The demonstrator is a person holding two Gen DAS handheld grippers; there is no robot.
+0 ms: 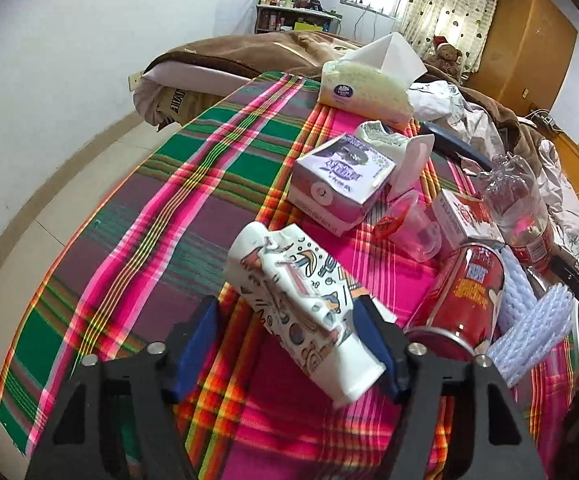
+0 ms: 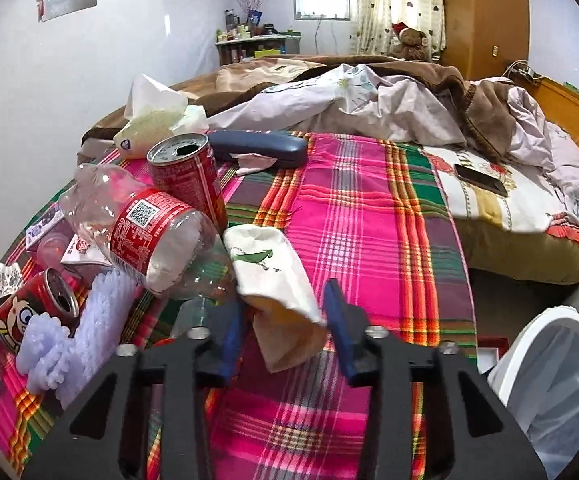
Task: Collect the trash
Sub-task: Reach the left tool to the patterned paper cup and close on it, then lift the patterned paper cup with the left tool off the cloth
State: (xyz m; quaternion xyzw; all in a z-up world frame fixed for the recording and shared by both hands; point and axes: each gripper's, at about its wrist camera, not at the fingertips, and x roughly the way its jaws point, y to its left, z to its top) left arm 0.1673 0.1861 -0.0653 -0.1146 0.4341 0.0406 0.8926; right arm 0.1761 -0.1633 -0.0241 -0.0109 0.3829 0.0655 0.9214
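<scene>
My left gripper (image 1: 289,340) is open, its blue pads either side of a crushed white paper cup (image 1: 301,304) with cartoon prints that lies on the plaid cloth (image 1: 149,208). My right gripper (image 2: 285,328) is open around a squashed white paper cup (image 2: 277,280) with a green leaf print. Other trash lies between them: a red can on its side (image 1: 465,292), also in the right wrist view (image 2: 33,312), an upright red can (image 2: 189,176), a clear crumpled bottle (image 2: 149,228), a purple carton (image 1: 337,184), and white foam wrap (image 2: 77,340).
A white bin with a plastic liner (image 2: 557,380) stands on the floor at the right of the bed. A tissue pack (image 1: 365,88), a dark glasses case (image 2: 257,148) and a phone (image 2: 481,178) lie on the bed. Rumpled bedding (image 2: 389,96) fills the far side.
</scene>
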